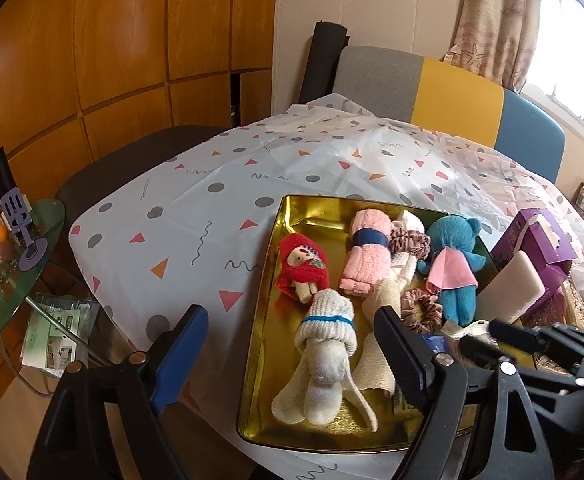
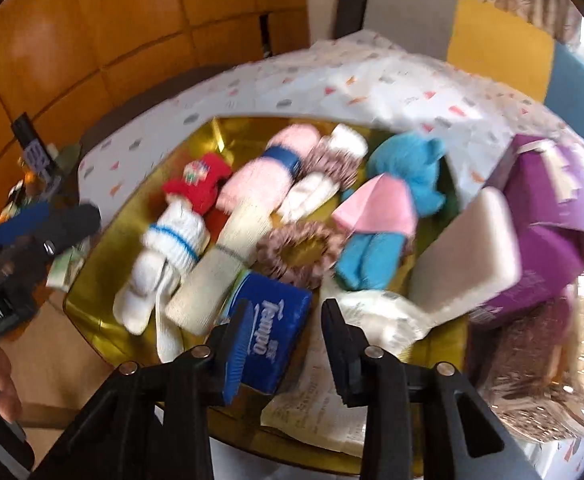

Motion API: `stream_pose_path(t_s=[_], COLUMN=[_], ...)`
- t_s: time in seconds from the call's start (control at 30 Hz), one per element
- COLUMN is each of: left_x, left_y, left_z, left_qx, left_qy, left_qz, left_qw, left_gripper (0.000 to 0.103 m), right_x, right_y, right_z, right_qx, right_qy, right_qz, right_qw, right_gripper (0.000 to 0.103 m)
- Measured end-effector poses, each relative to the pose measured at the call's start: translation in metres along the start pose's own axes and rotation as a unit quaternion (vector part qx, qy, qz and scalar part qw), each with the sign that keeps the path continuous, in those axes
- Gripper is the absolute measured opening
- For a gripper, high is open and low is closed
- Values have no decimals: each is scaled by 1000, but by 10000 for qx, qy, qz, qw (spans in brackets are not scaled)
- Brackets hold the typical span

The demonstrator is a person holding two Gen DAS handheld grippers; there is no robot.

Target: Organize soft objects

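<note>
Room: wood-panelled wall behind, a curtained window at the far right, a grey, yellow and blue chair back (image 1: 448, 92) beyond the bench.
Bench: draped in a white cloth (image 1: 196, 208) printed with dots and triangles; the gold tray (image 1: 288, 216) on it is the landmark.
Left claw (image 1: 288, 344): at the tray's near-left corner, jaws wide apart, nothing between them; the white sock doll lies under the gap, untouched.
Right claw (image 2: 288, 336): at the tray's near edge, jaws part-way closed; the blue Tempo tissue pack (image 2: 270, 320) lies against the left blue pad, but blur hides whether both pads press on it.
Near in tray: white sock doll (image 1: 324, 356), cream rolled cloth (image 1: 372, 364), a crumpled white wrapper (image 2: 372, 320).
Mid tray: brown scrunchie (image 1: 422, 306), red knitted doll (image 1: 304, 270), pink rolled towel with a blue band (image 1: 366, 258).
Far in tray: second scrunchie (image 1: 410, 240), blue teddy in a pink cape (image 1: 454, 264).
Right of tray: a beige sponge (image 1: 510, 292) leaning on its rim, purple box (image 1: 540, 248) beyond.
Progress: most soft things appear gathered in the tray; likely left are the tissue pack, the wrapper and the sponge.
</note>
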State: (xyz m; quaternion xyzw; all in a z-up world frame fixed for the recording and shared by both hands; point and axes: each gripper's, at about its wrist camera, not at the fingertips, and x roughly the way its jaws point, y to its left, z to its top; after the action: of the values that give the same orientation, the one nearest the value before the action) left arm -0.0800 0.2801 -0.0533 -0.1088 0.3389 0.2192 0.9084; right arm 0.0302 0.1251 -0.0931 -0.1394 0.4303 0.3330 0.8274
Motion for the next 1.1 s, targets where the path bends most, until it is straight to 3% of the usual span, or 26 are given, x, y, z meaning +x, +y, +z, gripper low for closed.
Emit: stream_pose_path(t_s=[0.17, 0.43, 1.1], left_x=[-14, -24, -28], left_y=[-12, -29, -33], left_z=[-1, -8, -10], left_qx=[66, 158, 217], left_qy=[-205, -286, -382], left_qz=[7, -46, 243], left_qw=[9998, 9995, 9987], left_gripper=[103, 103, 103], right_x=[-29, -57, -60], right_y=[-6, -29, -28], right_z=[-1, -10, -17], right_qx=[182, 740, 787], right_qy=[-569, -1061, -1094], right_qz=[-617, -1311, -1273], right_qw=[9963, 9829, 9827], right_gripper=[40, 40, 40])
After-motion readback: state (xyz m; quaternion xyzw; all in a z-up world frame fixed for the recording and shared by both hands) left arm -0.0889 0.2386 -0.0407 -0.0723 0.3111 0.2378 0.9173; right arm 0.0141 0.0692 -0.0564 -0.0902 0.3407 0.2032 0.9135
